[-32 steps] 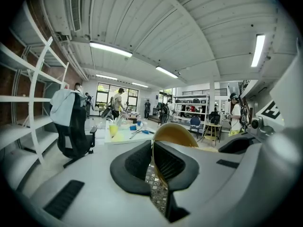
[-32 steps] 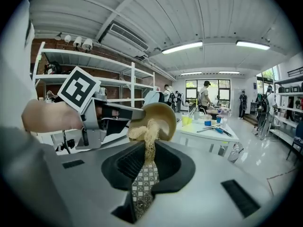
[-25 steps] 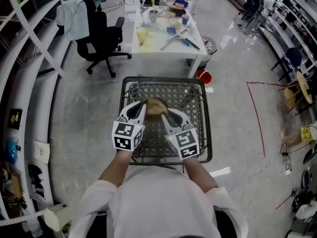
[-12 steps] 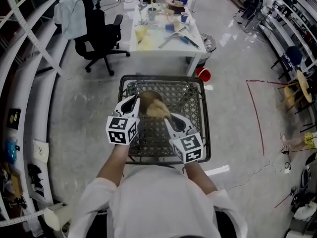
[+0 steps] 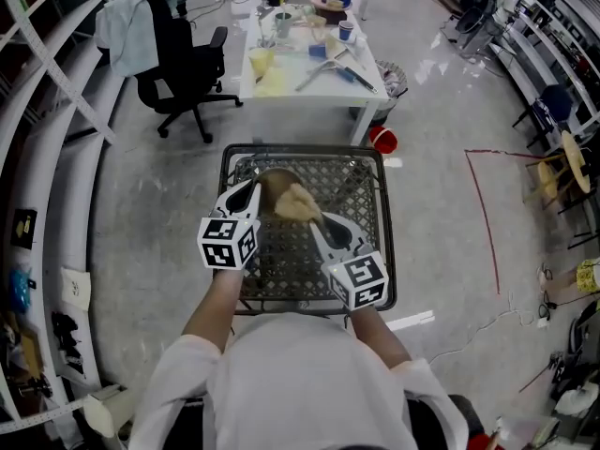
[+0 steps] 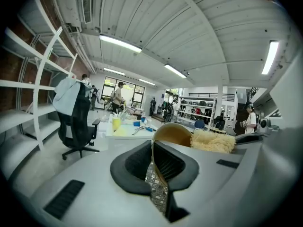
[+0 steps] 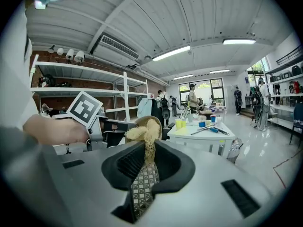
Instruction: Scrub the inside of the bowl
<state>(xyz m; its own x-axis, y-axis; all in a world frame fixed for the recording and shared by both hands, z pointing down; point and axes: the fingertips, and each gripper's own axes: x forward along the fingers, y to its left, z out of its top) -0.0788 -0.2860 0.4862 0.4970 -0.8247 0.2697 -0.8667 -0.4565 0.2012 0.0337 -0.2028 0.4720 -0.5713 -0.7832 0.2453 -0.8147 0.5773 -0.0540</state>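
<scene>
Over the far left part of the black mesh table (image 5: 361, 200), the left gripper (image 5: 252, 191) has its fingers (image 6: 135, 167) brought tight together on the rim of the brown bowl (image 5: 275, 182). The thin edge runs down between the two dark pads, with no gap showing on either side of it. The bowl is tipped on its side above the mesh, its tan hollow turned toward the right gripper (image 5: 313, 219), which sits nearer the person over the middle of the mesh table. That gripper's fingers (image 7: 127, 167) are likewise closed, pinching a pale yellow fibrous scrubber (image 5: 298, 204). A narrow tail of the fibres is squeezed between the pads, and the bushy end stands out past the tips. From the head view the bushy end lies against the bowl's open side, at its near rim, though whether it presses the inner wall cannot be told. Both marker cubes sit over the near half of the mesh table, with the person's hand (image 7: 49, 129) behind the left one.
</scene>
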